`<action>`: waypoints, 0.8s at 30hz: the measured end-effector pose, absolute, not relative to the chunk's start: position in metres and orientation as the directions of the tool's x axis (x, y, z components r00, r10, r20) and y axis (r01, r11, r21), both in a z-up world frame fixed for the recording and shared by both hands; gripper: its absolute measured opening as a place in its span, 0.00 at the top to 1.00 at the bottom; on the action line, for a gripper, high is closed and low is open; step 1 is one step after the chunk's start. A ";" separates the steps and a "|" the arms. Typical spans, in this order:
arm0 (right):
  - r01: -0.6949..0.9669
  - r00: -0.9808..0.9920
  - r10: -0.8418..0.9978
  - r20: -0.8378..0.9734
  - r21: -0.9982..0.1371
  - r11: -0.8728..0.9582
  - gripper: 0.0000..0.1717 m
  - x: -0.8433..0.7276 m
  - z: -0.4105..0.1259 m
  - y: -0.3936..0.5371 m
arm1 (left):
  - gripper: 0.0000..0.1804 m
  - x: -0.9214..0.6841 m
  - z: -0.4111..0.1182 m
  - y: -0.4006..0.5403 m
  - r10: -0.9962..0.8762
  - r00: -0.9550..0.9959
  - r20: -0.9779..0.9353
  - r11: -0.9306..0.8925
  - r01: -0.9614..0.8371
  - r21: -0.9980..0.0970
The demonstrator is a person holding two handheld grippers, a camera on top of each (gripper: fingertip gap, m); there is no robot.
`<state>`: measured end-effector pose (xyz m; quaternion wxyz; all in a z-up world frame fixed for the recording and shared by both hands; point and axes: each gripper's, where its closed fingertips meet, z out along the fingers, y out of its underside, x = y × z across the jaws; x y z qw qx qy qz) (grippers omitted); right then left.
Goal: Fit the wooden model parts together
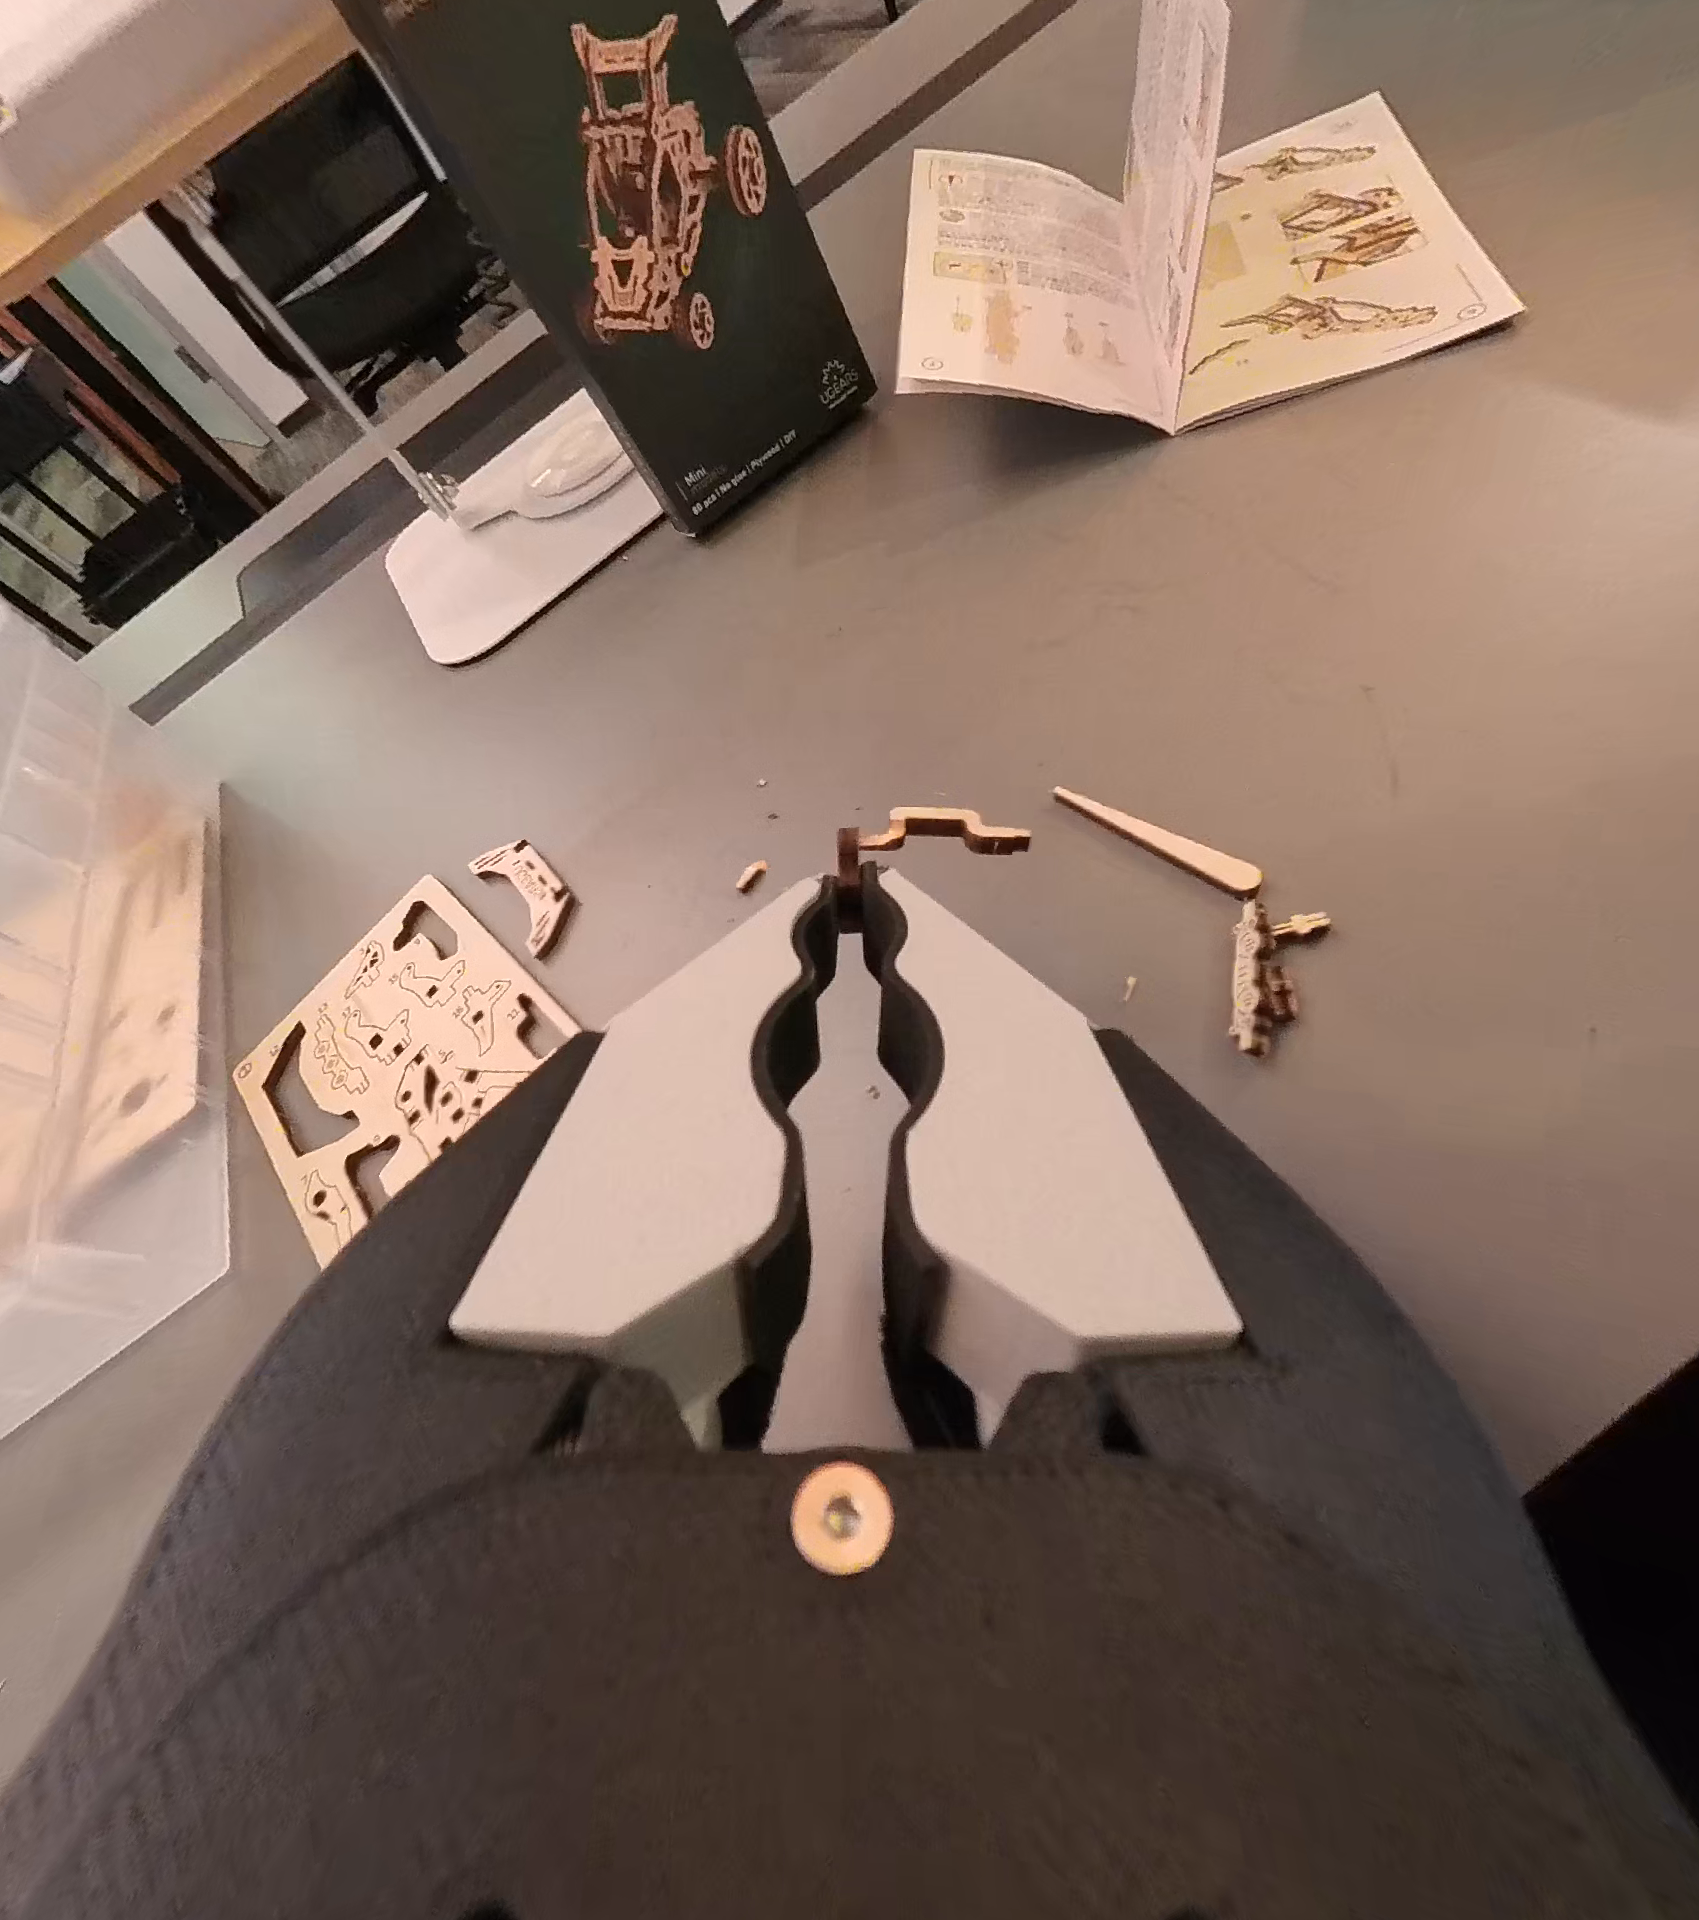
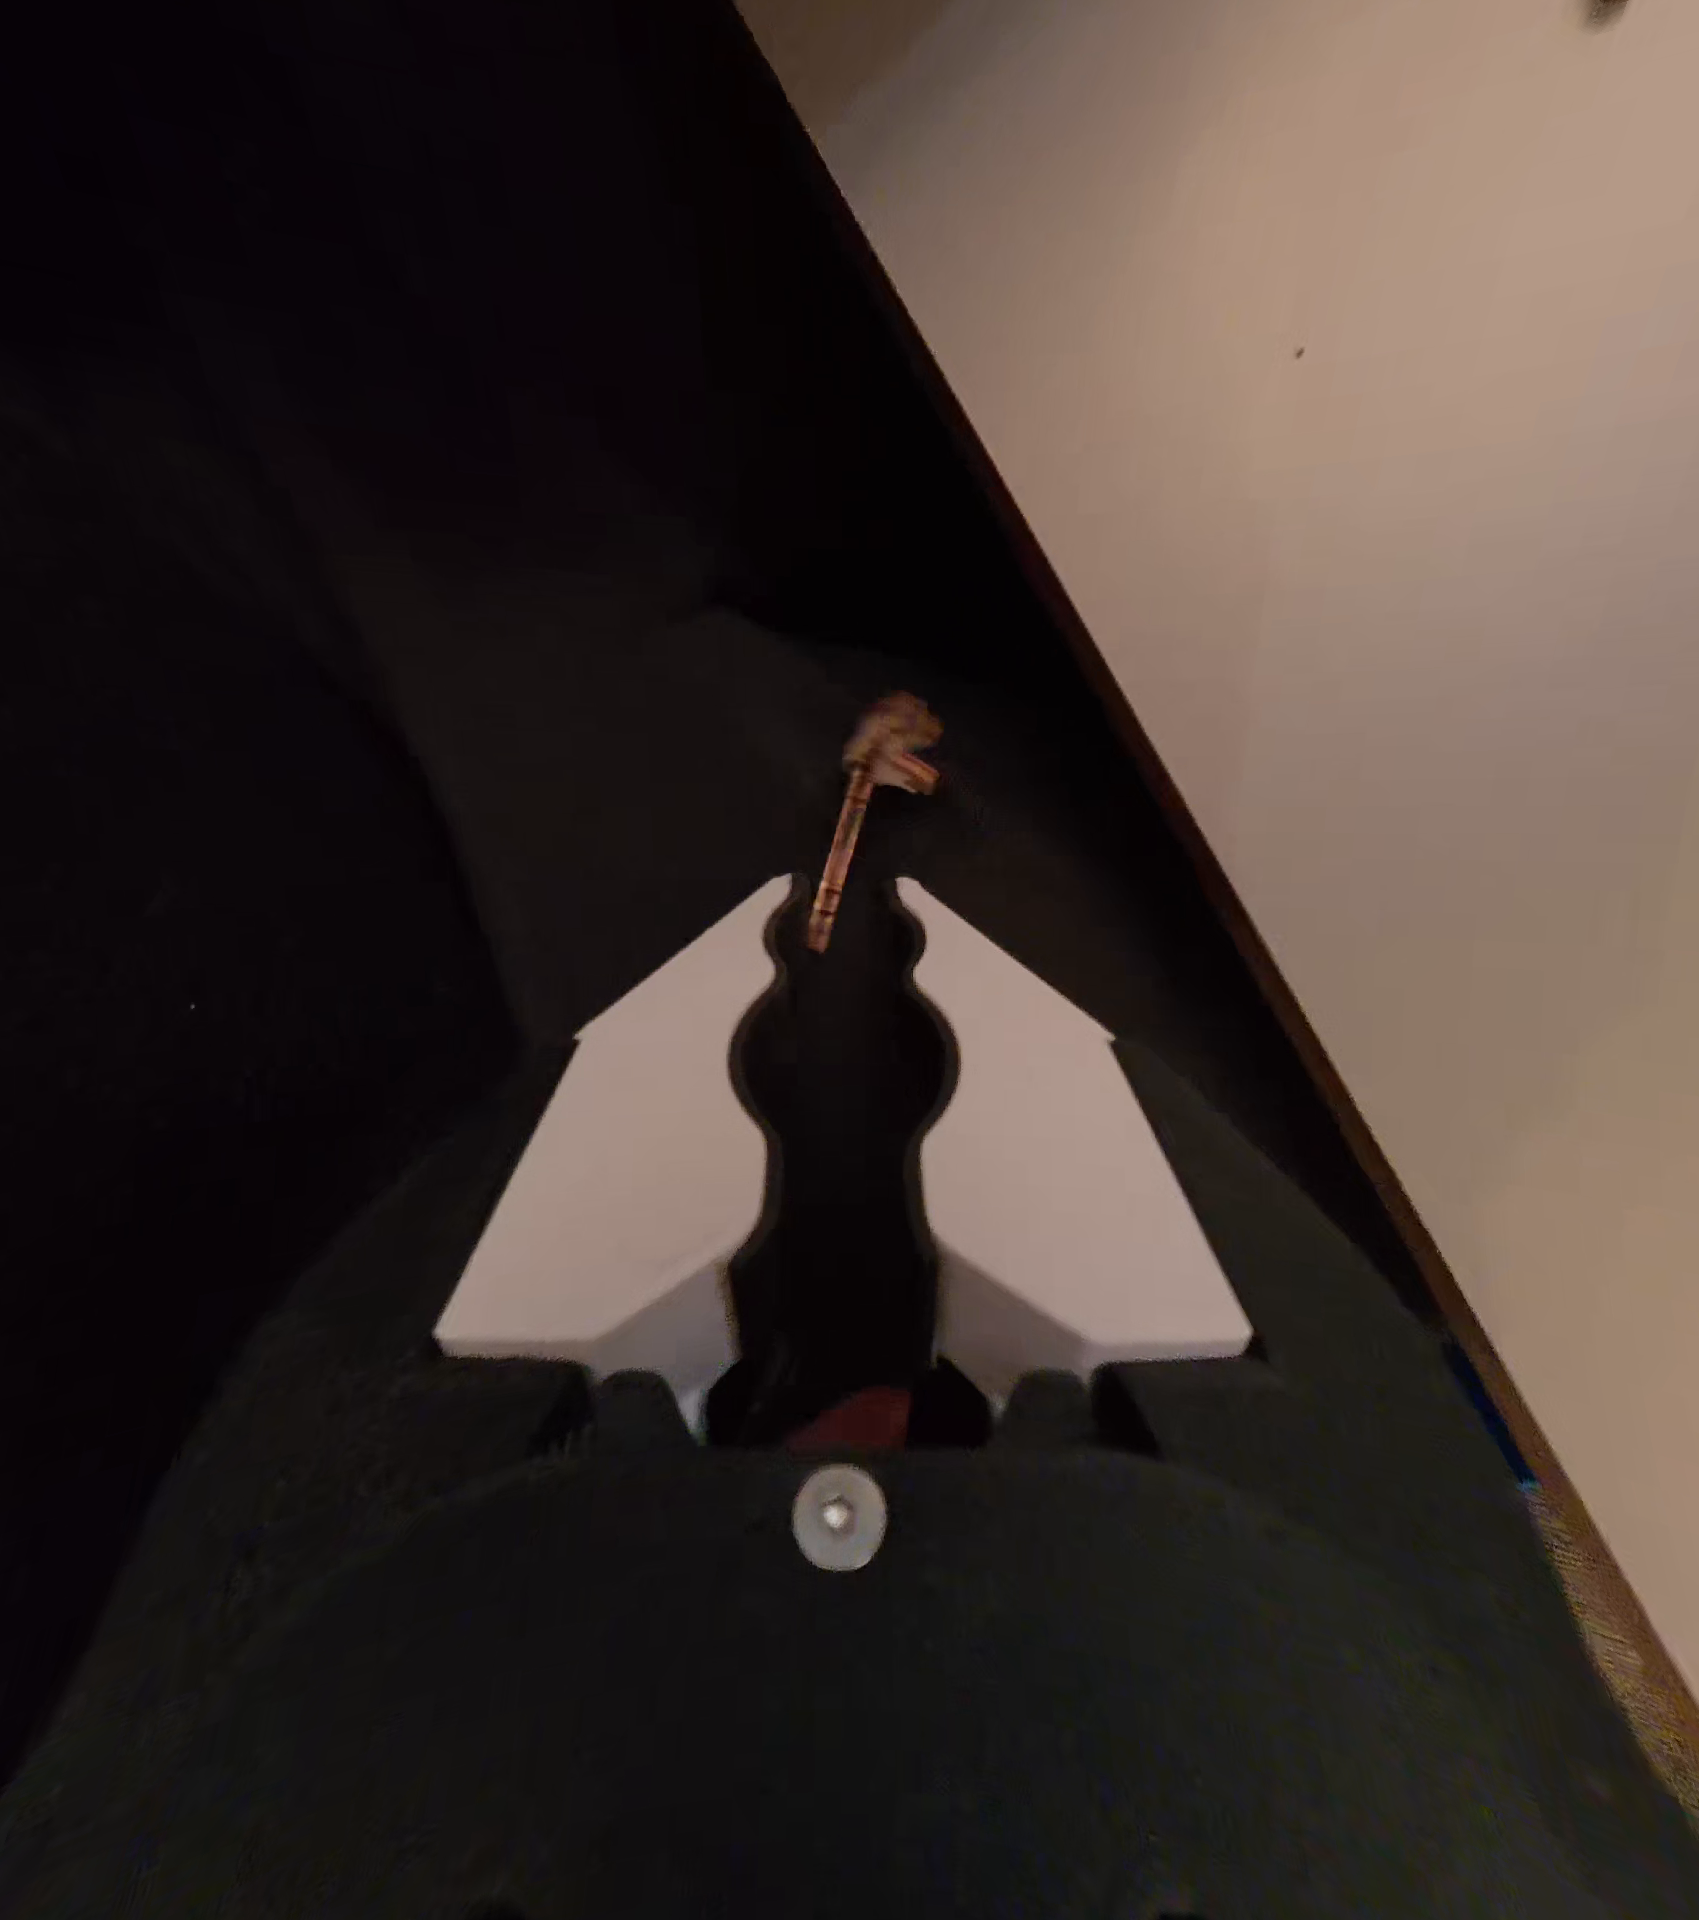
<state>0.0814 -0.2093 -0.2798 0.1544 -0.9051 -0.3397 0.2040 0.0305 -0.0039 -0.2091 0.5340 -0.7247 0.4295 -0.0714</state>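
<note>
Box (image 1: 616, 239): one
Booklet (image 1: 1188, 270): one
Bin (image 1: 24, 1039): one
Part sheet (image 1: 388, 1049): one
Loose wooden pieces on table (image 1: 1344, 623): four, plus small chips
Tools: two, left (image 1: 857, 896), right (image 2: 845, 904)

Grey table (image 1: 1240, 644), wooden desk (image 1: 97, 208) behind, dim warm light.

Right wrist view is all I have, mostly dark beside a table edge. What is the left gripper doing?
Observer: The left gripper has its jaws shut on a small dark wooden piece, held edge-on.
Operator: Anything attached to it?
Observer: A pale crank-shaped piece sticks out to its right.
Operator: Where are the spare parts?
Observer: A punched wooden sheet lies left of the jaws, a tapered stick to the right.
</note>
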 end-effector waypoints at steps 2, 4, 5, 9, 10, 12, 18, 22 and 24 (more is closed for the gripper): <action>0.545 0.685 0.682 -0.256 -0.441 -0.713 0.99 0.079 -0.276 -0.207 | 0.99 0.028 -0.208 -0.003 -0.695 0.629 -0.348 -0.064 -0.536 -0.842; 0.537 0.673 0.683 -0.284 -0.447 -0.716 0.99 0.075 -0.274 -0.210 | 0.99 0.025 -0.207 -0.001 -0.693 0.634 -0.343 -0.067 -0.530 -0.845; 0.529 0.674 0.679 -0.291 -0.452 -0.719 0.99 0.076 -0.273 -0.211 | 0.99 0.024 -0.206 0.000 -0.691 0.638 -0.340 -0.069 -0.526 -0.848; 0.474 0.640 0.687 -0.345 -0.526 -0.706 0.99 0.073 -0.247 -0.208 | 0.99 0.022 -0.205 0.003 -0.692 0.645 -0.324 -0.075 -0.511 -0.856; 0.455 0.630 0.689 -0.358 -0.549 -0.701 0.99 0.074 -0.237 -0.203 | 0.99 0.022 -0.205 0.003 -0.693 0.645 -0.321 -0.075 -0.508 -0.858; 0.403 0.625 0.691 -0.364 -0.608 -0.684 0.99 0.078 -0.214 -0.183 | 0.99 0.022 -0.203 0.004 -0.696 0.647 -0.313 -0.075 -0.498 -0.864; 0.467 0.595 0.780 -0.193 -0.707 -0.531 0.99 0.087 -0.184 -0.100 | 0.99 0.021 -0.201 0.009 -0.708 0.661 -0.248 -0.108 -0.448 -0.887; 0.640 0.517 0.856 0.011 -0.669 -0.378 0.99 0.078 -0.201 -0.048 | 0.99 0.015 -0.196 0.020 -0.708 0.689 -0.155 -0.167 -0.377 -0.911; 0.722 0.453 0.885 0.109 -0.626 -0.293 0.99 0.070 -0.215 -0.029 | 0.99 0.011 -0.195 0.026 -0.704 0.696 -0.141 -0.182 -0.369 -0.911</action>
